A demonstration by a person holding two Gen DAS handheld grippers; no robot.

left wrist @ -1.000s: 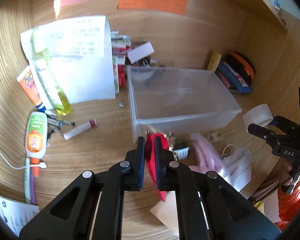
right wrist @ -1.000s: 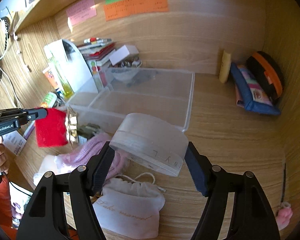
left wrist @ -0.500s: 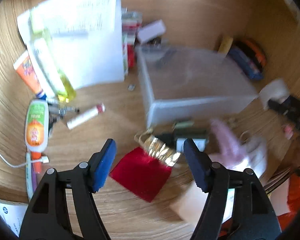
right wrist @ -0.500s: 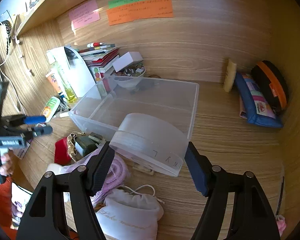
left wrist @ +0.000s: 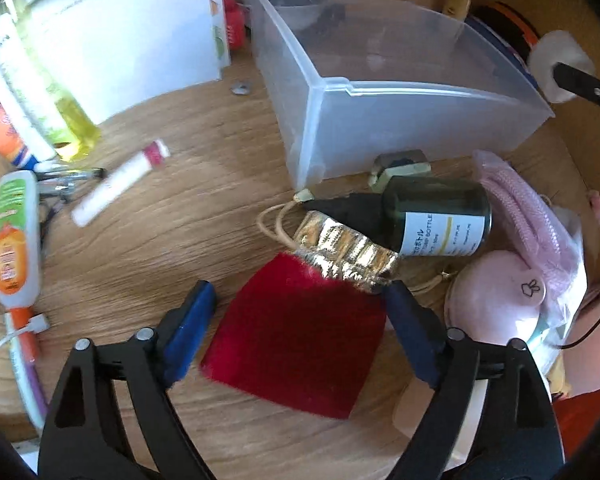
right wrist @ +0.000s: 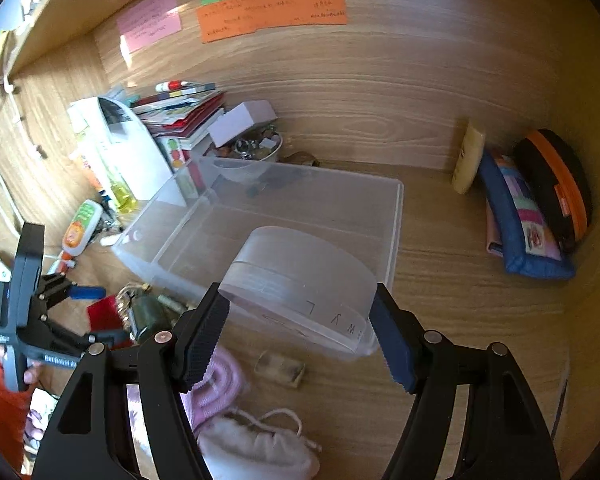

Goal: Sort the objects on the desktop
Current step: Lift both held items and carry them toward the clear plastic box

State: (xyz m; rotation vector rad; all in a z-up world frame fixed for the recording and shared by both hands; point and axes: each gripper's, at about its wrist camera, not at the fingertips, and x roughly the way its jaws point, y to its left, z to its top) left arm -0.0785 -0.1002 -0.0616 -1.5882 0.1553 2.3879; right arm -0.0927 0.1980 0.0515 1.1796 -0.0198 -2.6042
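My left gripper [left wrist: 300, 320] is open, its fingers either side of a red velvet pouch [left wrist: 296, 340] with a gold top that lies flat on the desk. A dark green bottle [left wrist: 436, 216] lies just beyond it. My right gripper [right wrist: 300, 332] is shut on a round translucent white jar [right wrist: 300, 276], held above the front edge of the clear plastic bin [right wrist: 268, 220]. The bin [left wrist: 380, 92] and the jar [left wrist: 556, 60] also show in the left wrist view. The left gripper [right wrist: 88, 312] and the red pouch [right wrist: 104, 312] show in the right wrist view.
A lotion tube [left wrist: 12, 240], yellow bottle [left wrist: 60, 112], lip balm [left wrist: 116, 188] and paper stand [left wrist: 112, 32] lie left of the bin. Pink knit pouch [left wrist: 520, 208], pink round case [left wrist: 496, 292] and white drawstring bag [right wrist: 256, 448] lie in front. Pencil cases [right wrist: 540, 200] sit far right.
My left gripper opened and let the red pouch drop flat onto the desk, then moved down close over it. My right gripper kept hold of the jar and moved over the bin's front edge.
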